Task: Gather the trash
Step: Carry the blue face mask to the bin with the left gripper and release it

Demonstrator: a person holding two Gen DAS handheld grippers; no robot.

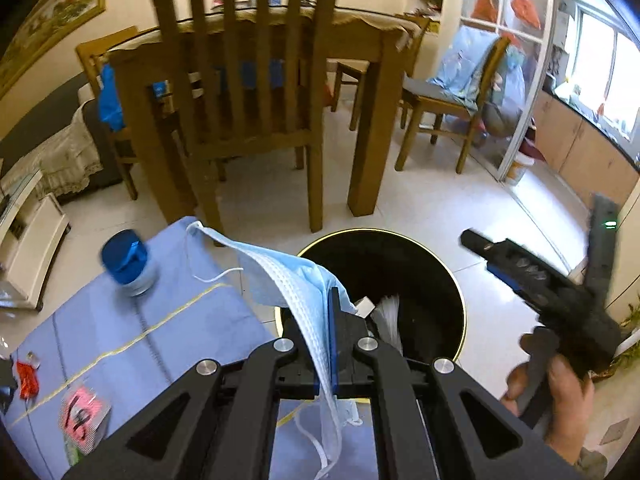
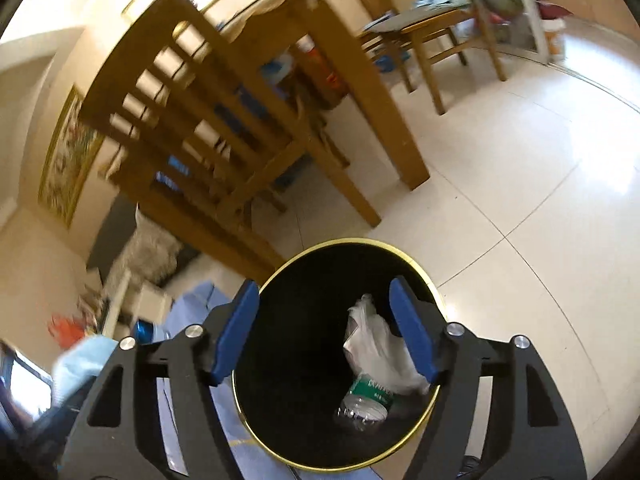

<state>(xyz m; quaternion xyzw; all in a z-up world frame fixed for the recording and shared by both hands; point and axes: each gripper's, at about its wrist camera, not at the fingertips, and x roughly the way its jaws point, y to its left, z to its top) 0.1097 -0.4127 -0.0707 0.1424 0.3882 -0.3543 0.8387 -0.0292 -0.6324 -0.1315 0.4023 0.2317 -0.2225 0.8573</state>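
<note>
Right wrist: white tiled floor [image 2: 520, 184], wooden chairs [image 2: 208, 120].

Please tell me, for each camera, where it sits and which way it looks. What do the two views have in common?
Left wrist: on the left gripper, angled down over bin and blue cloth; fingers clamp a face mask; right gripper and hand show.
Right wrist: on the right gripper, looking into the bin; its fingers open, empty.
Shared: bin, chair, table.

bin [image 2: 320, 280] mouth wide open at 6; bag [image 2: 376, 344] and bottle [image 2: 366, 400] low inside, chair [image 2: 208, 120] crowding 11.
</note>
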